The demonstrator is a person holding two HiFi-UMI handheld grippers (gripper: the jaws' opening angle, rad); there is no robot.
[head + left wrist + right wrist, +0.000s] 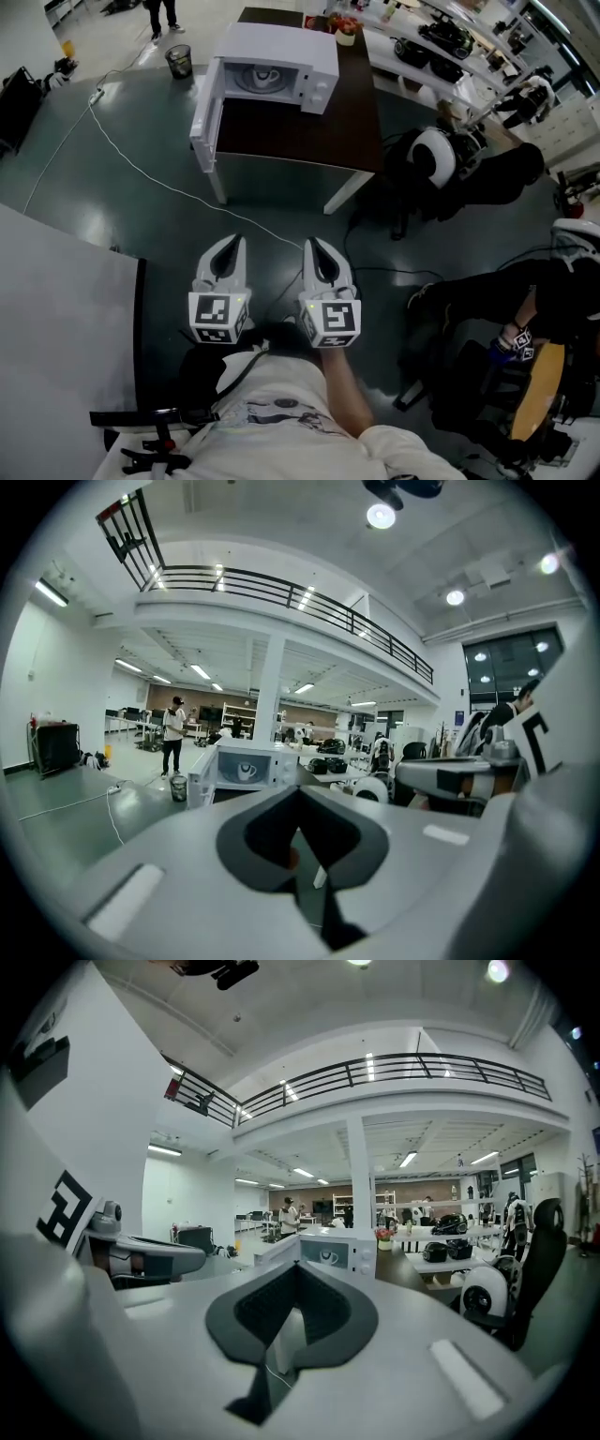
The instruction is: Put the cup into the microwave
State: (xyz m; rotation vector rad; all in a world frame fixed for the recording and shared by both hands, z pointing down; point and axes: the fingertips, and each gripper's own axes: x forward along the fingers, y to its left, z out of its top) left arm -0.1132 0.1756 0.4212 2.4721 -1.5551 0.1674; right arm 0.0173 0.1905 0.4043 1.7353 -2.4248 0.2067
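1. I am holding both claws low and close to my body, side by side and pointing forward. The left claw (232, 242) is showing its jaws together on nothing, and the right claw (312, 242) is doing the same, tips meeting with only air in the hollow behind them.
2. The dark surface (309, 131) is standing well ahead of both claws, with a stretch of bare floor lying between us.
3. The microwave (281, 47) is sitting on the far left part of that surface, its open mouth facing back toward me. In both claw views it is lining up almost dead ahead.
4. Its door (204, 127) is hanging swung out to the left in the head view. That is putting it on the left claw's side, so I am judging the left claw the nearer of the two to it.
5. The cup (328, 1257) is already standing inside the microwave's cavity, upright, its long axis vertical. It is lying straight ahead of the claws, well apart from both, and neither claw is carrying anything.
6. The relation I am watching is therefore claw to door, not claw to cup. With the cup seemingly in place, I am judging that the task itself is done and that closing the door, if it is wanted, is all that is remaining.
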